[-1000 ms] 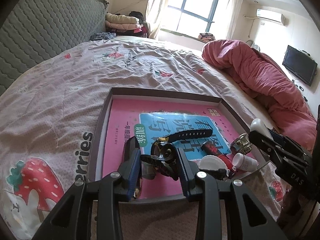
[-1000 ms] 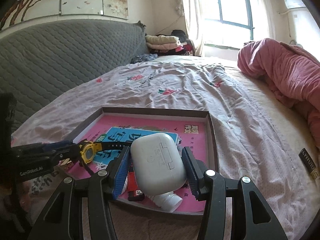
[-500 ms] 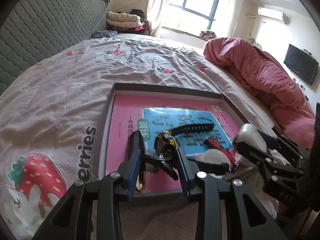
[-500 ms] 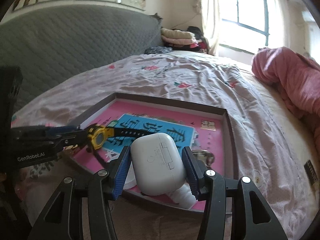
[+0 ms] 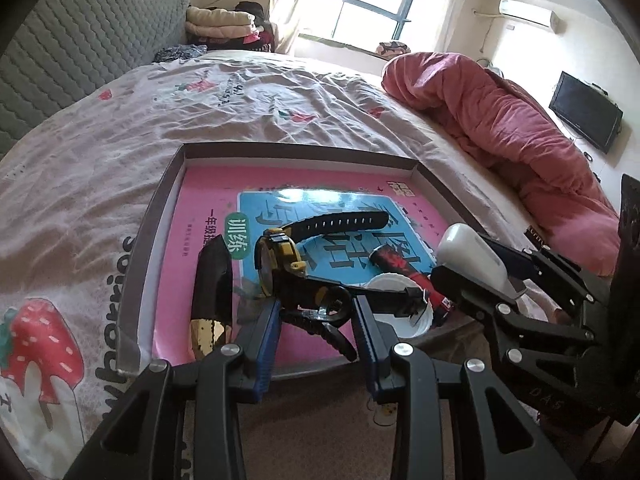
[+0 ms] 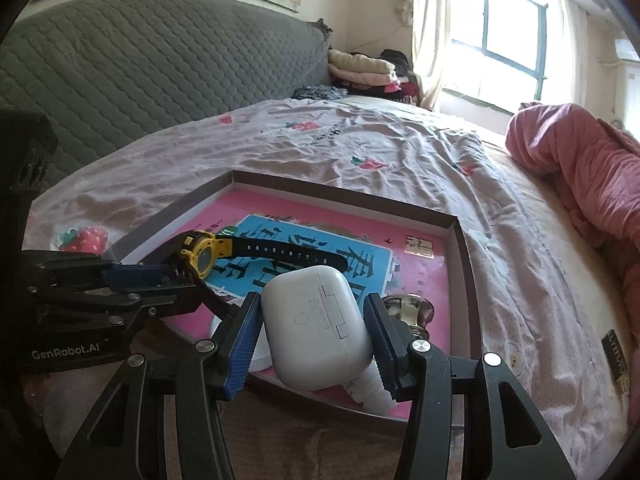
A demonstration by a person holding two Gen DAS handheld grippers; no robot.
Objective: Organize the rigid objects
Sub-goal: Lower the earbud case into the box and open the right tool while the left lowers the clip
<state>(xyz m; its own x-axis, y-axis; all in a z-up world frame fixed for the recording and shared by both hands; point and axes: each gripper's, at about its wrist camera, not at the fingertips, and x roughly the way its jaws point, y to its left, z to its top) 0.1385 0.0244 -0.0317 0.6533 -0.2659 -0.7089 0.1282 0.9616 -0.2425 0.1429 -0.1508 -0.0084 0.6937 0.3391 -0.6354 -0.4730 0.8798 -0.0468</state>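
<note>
Overhead, strawberry-print bedsheet beneath shallow tray.

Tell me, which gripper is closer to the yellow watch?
Left. The left gripper holds the yellow watch by its strap; the right gripper, gripping a white case, sits beside it.

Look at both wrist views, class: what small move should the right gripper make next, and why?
Probably lower the white earbud case onto a bare pink patch of the tray and then open. The right gripper is shut on the case above the tray's near edge, and the left gripper holds the yellow watch beside it, so it should steer clear of that side.
</note>
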